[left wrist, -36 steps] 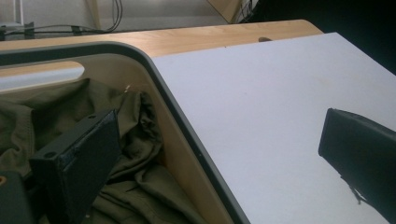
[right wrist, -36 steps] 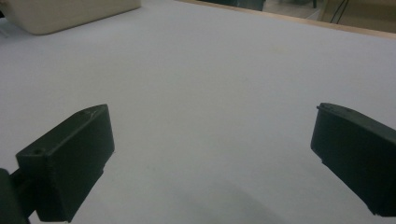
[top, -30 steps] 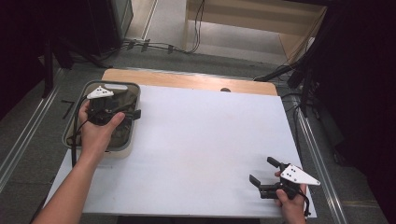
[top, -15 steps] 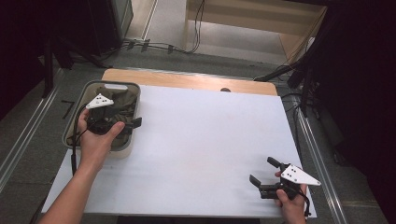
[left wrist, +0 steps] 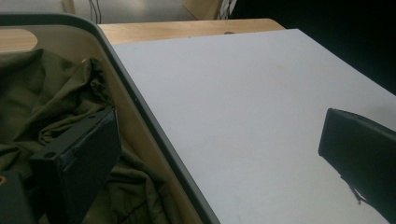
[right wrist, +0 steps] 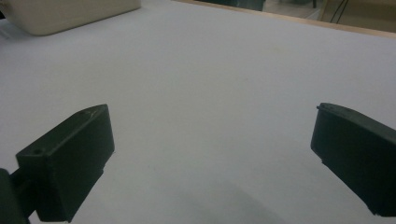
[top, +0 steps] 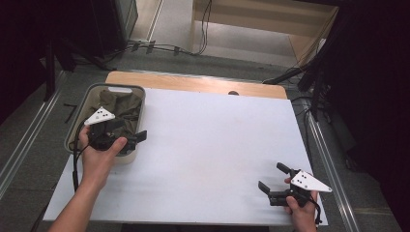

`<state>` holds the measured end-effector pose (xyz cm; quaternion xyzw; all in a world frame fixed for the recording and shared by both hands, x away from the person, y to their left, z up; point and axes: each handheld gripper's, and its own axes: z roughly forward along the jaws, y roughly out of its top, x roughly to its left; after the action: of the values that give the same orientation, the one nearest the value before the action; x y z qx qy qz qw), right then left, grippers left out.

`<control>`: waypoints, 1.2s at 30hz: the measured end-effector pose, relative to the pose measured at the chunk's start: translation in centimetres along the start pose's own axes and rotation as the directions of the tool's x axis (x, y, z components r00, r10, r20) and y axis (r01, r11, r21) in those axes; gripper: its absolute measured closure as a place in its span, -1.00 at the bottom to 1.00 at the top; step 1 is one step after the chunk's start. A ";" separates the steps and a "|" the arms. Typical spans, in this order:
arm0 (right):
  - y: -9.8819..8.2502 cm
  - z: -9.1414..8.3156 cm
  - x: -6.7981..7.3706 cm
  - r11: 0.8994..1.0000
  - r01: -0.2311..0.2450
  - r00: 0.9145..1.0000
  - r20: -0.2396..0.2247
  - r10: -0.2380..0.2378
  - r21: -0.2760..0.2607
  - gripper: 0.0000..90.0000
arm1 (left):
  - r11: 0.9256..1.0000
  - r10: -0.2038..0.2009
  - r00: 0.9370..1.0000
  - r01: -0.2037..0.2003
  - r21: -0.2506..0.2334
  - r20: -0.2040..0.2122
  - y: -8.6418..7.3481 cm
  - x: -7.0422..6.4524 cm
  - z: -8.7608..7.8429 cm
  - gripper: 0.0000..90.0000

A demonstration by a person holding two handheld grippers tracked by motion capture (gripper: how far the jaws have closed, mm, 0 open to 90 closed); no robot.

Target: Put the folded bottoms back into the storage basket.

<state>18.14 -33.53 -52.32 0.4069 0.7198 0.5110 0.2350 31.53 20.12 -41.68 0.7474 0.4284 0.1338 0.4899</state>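
We are holding the left gripper over the near right corner of the bin, jaws spread wide across its rim: one over the olive cloth inside, one over the white table sheet. The right gripper is resting near the sheet's front right corner, jaws apart, gripping nothing.

Two black jaws of the right gripper stand wide apart at the lower corners, empty above the white table sheet. A beige plastic bin sits upper left.
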 end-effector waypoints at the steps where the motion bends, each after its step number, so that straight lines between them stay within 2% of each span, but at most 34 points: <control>1: 0.0 0.0 0.0 1.000 0.001 1.000 0.000 -0.001 -0.001 -1.00 | 1.000 0.000 1.000 0.000 -0.002 0.000 -0.1 -0.1 -0.1 -1.00; 10: 0.0 0.0 0.0 1.000 0.002 1.000 -0.001 -0.002 0.000 -1.00 | 1.000 0.020 1.000 -0.020 -0.022 0.009 -1.4 -1.0 -1.0 -1.00; 15: 0.0 0.0 0.0 1.000 -0.003 1.000 0.002 0.003 -0.001 -1.00 | 0.999 0.015 1.000 -0.014 -0.032 0.019 -2.1 -1.3 -1.4 -1.00; 21: 0.0 0.0 0.0 1.000 -0.004 1.000 0.004 0.004 0.000 -1.00 | 0.998 0.038 0.999 -0.037 -0.048 0.028 -2.8 -1.7 -2.3 -1.00; 25: 0.0 -0.1 -0.1 1.000 -0.003 1.000 0.004 0.003 -0.004 -1.00 | 0.998 0.044 0.998 -0.042 -0.054 0.047 -3.5 -1.7 -2.7 -1.00; 36: 0.0 -0.1 -0.1 1.000 -0.003 1.000 0.008 0.003 -0.003 -1.00 | 0.997 0.053 0.998 -0.050 -0.065 0.040 -6.0 -1.6 -3.6 -1.00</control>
<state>18.14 -33.64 -52.29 0.4098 0.7175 0.5106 0.2377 25.31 22.03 -44.72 0.7447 0.3942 0.1443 0.5188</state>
